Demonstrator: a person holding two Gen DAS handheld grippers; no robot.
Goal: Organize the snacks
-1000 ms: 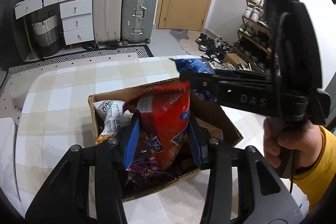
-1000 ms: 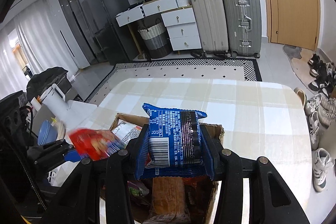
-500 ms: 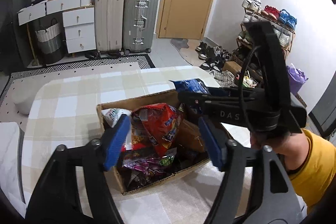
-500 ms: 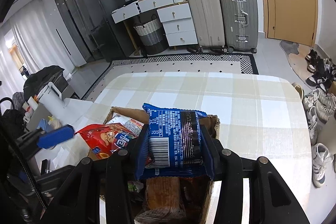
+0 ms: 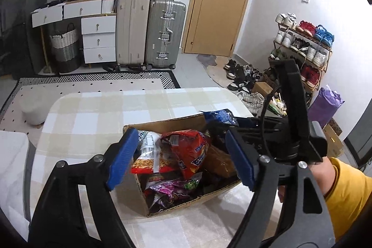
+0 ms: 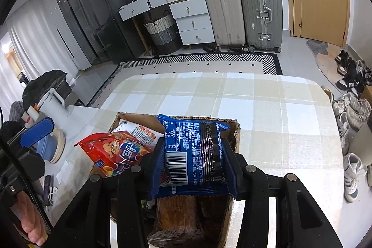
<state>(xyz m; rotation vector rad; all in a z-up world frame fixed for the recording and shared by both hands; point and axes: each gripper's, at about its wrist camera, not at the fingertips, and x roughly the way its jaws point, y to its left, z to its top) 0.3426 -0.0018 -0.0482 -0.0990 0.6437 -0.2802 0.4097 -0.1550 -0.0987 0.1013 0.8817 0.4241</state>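
Cardboard frames the scene: an open cardboard box [image 5: 179, 206] of snacks sits on a table [image 5: 97, 113] covered in a beige-and-white checked cloth. Above the box's near side, the left gripper [image 5: 179, 158] hangs with its blue-padded jaws spread, having just been opening, and nothing lies between them. Below it inside the box, a red snack bag [image 5: 188, 152] leans against a packet of noodle-like sticks [image 5: 145, 156], with purple-wrapped sweets [image 5: 172, 192] nearer the box's front wall. Over the box's right-hand end, the right gripper [image 6: 195, 162] clamps a blue snack packet [image 6: 195, 152], its pads pressing both sides of the packet and its barcode facing the camera. A brown-wrapped packet [image 6: 179, 213] lies in the box directly beneath the blue one. A hand [image 5: 320, 169] in a yellow sleeve [image 5: 348, 194] grips the right tool's handle, to the right of the box. Beyond the box, past the table's far edge, stand a beige suitcase [image 5: 132, 29] and a silver suitcase [image 5: 165, 34] beside a white drawer unit [image 5: 98, 38], with a wooden door [image 5: 220, 4] to their right.
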